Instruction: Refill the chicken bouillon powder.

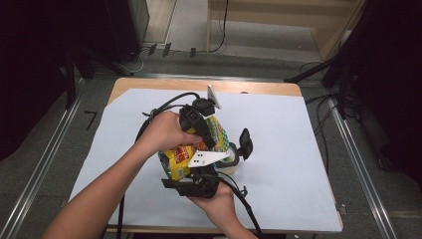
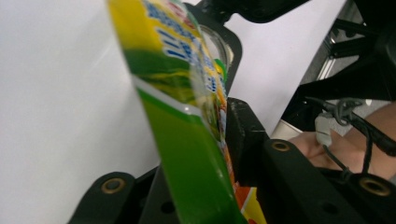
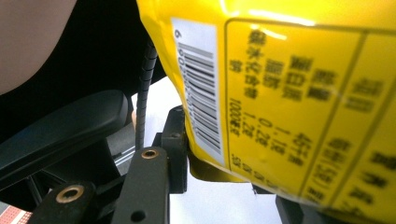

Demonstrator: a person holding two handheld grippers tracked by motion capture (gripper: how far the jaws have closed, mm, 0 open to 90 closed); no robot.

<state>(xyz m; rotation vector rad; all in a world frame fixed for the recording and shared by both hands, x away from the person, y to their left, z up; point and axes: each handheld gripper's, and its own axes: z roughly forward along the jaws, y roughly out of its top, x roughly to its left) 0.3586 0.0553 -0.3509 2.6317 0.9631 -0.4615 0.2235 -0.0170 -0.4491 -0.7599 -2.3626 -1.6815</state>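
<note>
Above the desk (image 1: 298, 149) centre | yellow snack bag (image 1: 181, 157) is clamped by left tongs (image 1: 201, 130) at the green edge | bag's barcode end is gripped by right tongs (image 1: 191, 181)

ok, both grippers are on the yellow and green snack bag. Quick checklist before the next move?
1. Left gripper pinching the yellow and green printed snack bag: ok, jaws shut on its thin edge.
2. Right gripper clamped on the bag's barcode end: ok.
3. Bag off the white table sheet: cannot tell.
4. Bag opened: cannot tell.
5. Clear round container beside the bag, standing free: cannot tell, partly hidden.
</note>
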